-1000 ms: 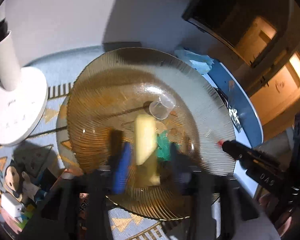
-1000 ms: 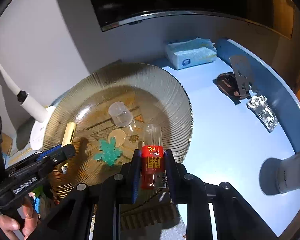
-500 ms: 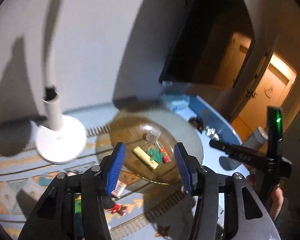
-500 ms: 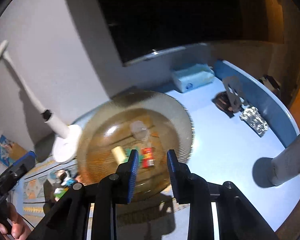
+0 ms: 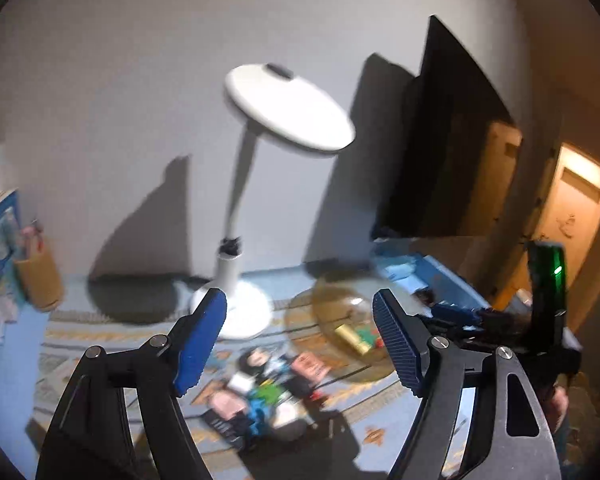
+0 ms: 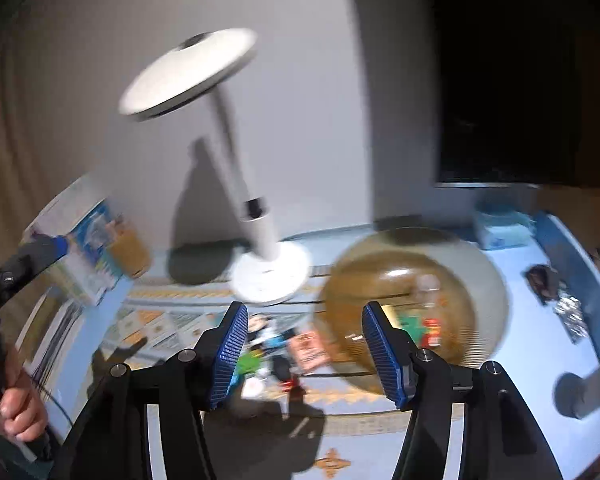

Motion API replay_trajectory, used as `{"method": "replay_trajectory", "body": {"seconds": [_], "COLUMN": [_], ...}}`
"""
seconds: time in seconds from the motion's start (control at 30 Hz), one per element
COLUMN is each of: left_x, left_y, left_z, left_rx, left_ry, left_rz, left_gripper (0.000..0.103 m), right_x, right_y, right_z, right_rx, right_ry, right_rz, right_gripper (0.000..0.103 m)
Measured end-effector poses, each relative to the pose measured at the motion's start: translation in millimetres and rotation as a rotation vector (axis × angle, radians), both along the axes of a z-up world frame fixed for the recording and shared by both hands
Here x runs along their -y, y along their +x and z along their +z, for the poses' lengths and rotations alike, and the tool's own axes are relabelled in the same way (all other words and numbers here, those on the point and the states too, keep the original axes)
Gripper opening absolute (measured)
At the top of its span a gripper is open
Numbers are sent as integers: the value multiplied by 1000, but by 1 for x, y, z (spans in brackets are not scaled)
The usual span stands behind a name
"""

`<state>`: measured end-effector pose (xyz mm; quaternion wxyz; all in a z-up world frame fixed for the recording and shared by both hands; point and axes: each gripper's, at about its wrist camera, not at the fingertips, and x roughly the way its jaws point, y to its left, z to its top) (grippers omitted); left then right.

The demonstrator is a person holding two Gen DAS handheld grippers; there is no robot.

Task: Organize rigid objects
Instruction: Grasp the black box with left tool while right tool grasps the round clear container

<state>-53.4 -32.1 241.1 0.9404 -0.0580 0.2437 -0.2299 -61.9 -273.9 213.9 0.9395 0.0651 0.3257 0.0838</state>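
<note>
An amber glass plate [image 6: 496, 292] lies on the blue table and holds a red lighter [image 6: 432, 332], a green piece [image 6: 410, 326] and a clear cup [image 6: 428, 284]. In the left wrist view the plate [image 5: 332, 300] also shows a yellow block [image 5: 350, 338]. My right gripper [image 6: 306, 354] hovers high and back from the plate, jaws opening, nothing between them. My left gripper [image 5: 300, 338] is likewise raised, jaws opening and empty. A blurred pile of small toys and cards [image 6: 276, 344] lies on the patterned mat below both grippers.
A white desk lamp [image 6: 272, 276] stands behind the pile, left of the plate. A wooden cup [image 6: 128, 248] and books are at far left. A tissue pack [image 6: 500, 228], foil [image 6: 572, 316] and a white cylinder [image 6: 592, 388] lie to the right.
The left gripper let go of the yellow block and the right gripper let go of the red lighter, both left on the plate. Both grippers rose, pulled back and opened wider.
</note>
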Motion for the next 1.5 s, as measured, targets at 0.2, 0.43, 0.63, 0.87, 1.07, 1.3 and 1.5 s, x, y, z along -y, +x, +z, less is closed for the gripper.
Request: {"method": "replay_trajectory", "body": {"seconds": [0.2,0.43,0.63,0.87,1.07,1.3,1.5], "left_x": [-25,-4,13,12,-16,-51,-21], "left_y": [5,22,37,42,40,40,44], "left_z": [-87,-205,-225,-231,-231,-228,-230], "left_rx": [-177,-404,-432,-432,-440,-475,-441], "left_ry": [109,315,345,339,331,244,302], "left_rz": [73,70,75,101,149,156,104], "left_gripper": [74,74,74,75,74,72,71], "right_x": [-41,-67,-78,-87,-104,-122,-134], "right_y": [5,16,25,33,40,44,50], "right_z": [-48,-137,-180,-187,-193,-199,-203], "right_rx": [-95,-289,-359,-364,-363,-346,-320], "right_ry": [21,17,-80,-108,-117,-163,-202], "right_rz": [125,170,135,131,125,89,32], "right_gripper": [60,60,60,60,60,60,59]}}
